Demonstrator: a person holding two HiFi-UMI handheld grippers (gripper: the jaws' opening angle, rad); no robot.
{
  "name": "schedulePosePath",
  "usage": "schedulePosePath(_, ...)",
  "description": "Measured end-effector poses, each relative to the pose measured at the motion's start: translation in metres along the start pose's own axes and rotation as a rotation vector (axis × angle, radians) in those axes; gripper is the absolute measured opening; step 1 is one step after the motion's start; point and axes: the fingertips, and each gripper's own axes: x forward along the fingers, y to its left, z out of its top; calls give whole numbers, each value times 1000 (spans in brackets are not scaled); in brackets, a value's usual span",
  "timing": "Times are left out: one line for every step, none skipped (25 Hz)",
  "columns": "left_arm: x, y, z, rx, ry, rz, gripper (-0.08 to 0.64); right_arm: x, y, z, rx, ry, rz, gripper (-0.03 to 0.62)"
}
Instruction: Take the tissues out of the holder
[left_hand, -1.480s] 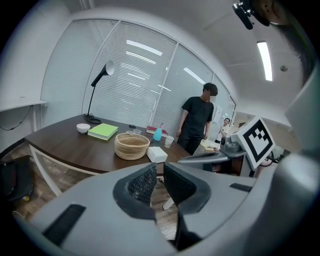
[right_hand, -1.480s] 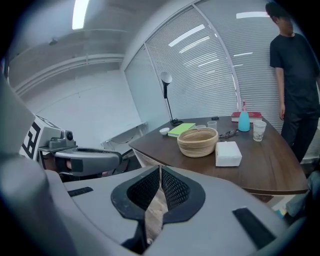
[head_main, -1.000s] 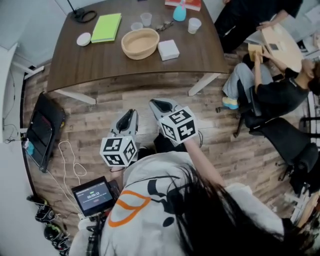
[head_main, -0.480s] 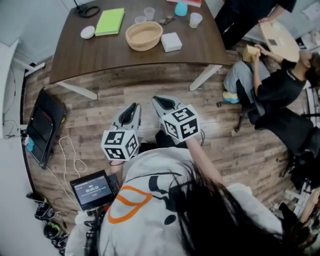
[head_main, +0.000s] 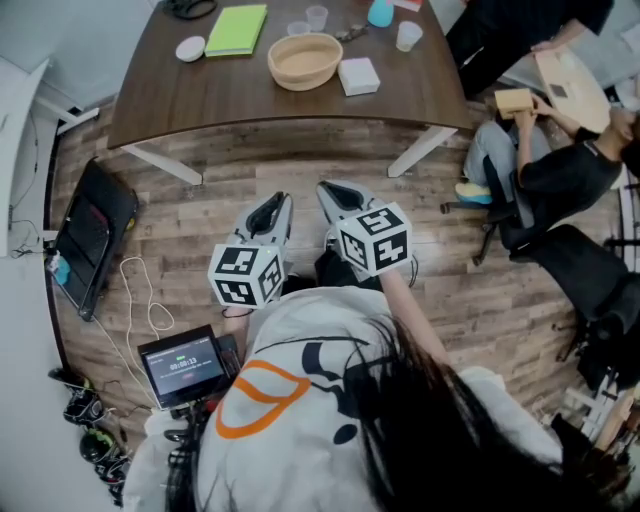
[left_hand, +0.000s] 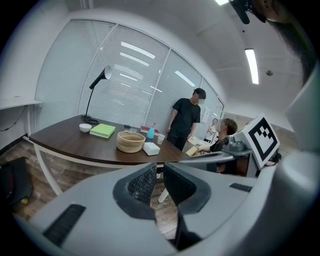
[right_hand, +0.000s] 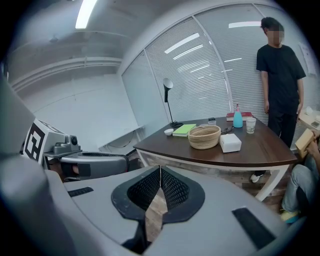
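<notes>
Both claws hang over the wooden floor (head_main: 200, 215), side by side and well short of the tabletop (head_main: 190, 100). The left claw (head_main: 278, 200) has its jaws a sliver apart, with only floor showing through the slit and nothing held. The right claw (head_main: 328, 187) is pinched tight, tips meeting, and it's empty too.

The white tissue holder (head_main: 358, 76) sits on the right half of the tabletop, just beside the woven basket (head_main: 305, 60) and set back from the curved near edge. From the right gripper view it's the nearest thing to that edge on its side, with bare dark wood in front of it.

Further back there's a green notebook (head_main: 237, 29) and a small white dish (head_main: 190, 48) to the left. Two clear cups (head_main: 317, 17) and a blue bottle (head_main: 380, 12) stand along the far rim.

As for room to move, a clear band of floor runs between the claws and the tabletop's front edge. White legs (head_main: 160, 165) splay out under each end, with the gap between them open.

The left flank is cluttered: a black folded case (head_main: 90, 250) against the wall, a looped white cable (head_main: 140, 300), and a small screen (head_main: 182, 365) low by the person's side. The right flank is tighter. A seated person (head_main: 560, 170) on an office chair (head_main: 590, 280) sits close off the tabletop's right corner, and another person in black (head_main: 500, 30) stands at the far right end.
</notes>
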Motion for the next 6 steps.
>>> schedulePosePath(-7, -2, 2, -1, -1, -3, 44, -5, 6, 2, -1, 0, -4, 18)
schedulePosePath(-14, -4, 5, -1, -3, -5, 44, -10, 11, 4, -2, 0, -8, 18)
schedulePosePath(-20, -6, 7, -2, -4, -6, 44, -14, 16, 6, -4, -1, -11, 18)
schedulePosePath(-26, -8, 9, -3, -5, -8, 44, -18, 21, 8, -5, -2, -13, 18)
schedulePosePath(-30, -9, 11, -4, -7, -8, 44, -22, 25, 10, -7, -2, -15, 18)
schedulePosePath(-35, -11, 13, -5, -8, -9, 44, -25, 29, 11, -9, -1, -16, 18)
